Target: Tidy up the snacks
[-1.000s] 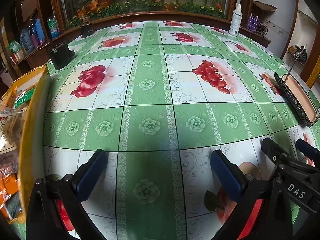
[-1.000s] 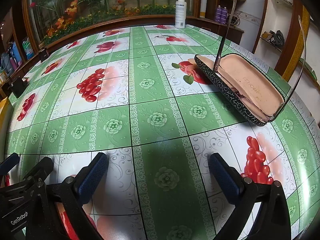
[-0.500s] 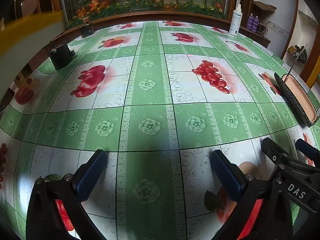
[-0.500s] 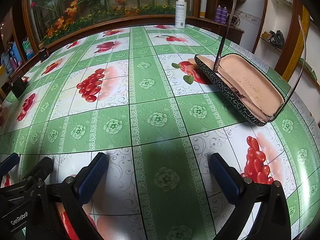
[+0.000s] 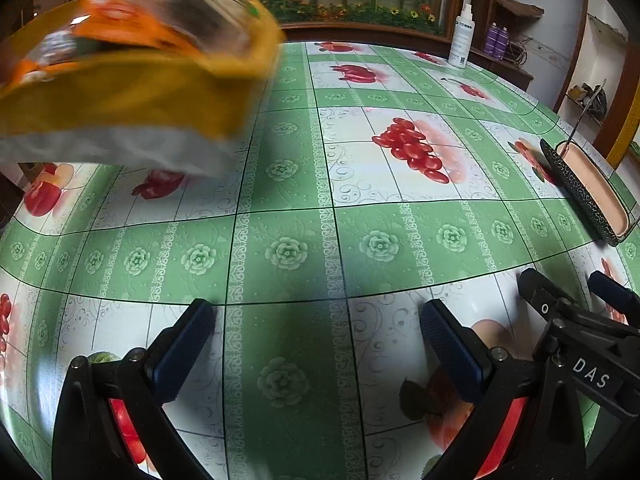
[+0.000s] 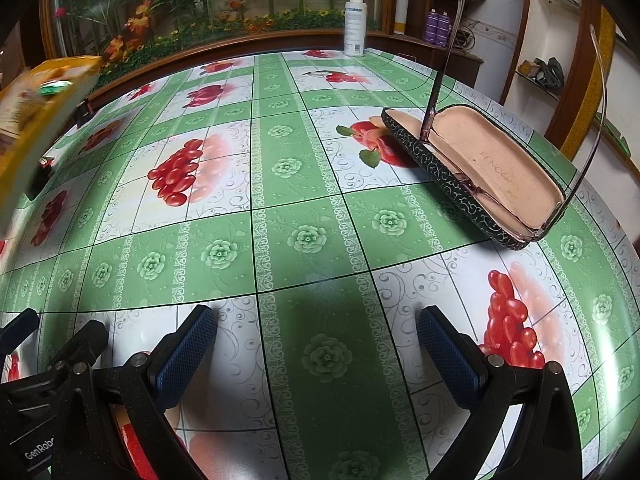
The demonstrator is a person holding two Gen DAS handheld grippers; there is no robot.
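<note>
A yellow box full of snack packets [image 5: 132, 80] is blurred and hangs in the air above the far left of the table in the left wrist view; its edge also shows at the left of the right wrist view [image 6: 36, 120]. My left gripper [image 5: 316, 344] is open and empty, low over the green flowered tablecloth [image 5: 320, 240]. My right gripper [image 6: 316, 344] is open and empty beside it, to the right. Neither gripper touches the box.
An open glasses case [image 6: 480, 172] with glasses in it lies at the right, also seen in the left wrist view [image 5: 588, 196]. A white spray bottle [image 6: 355, 20] stands at the table's far edge. A flower display runs behind the table.
The yellow snack box has come from the left edge up and rightwards into the air over the table. Both grippers have stayed still and open.
</note>
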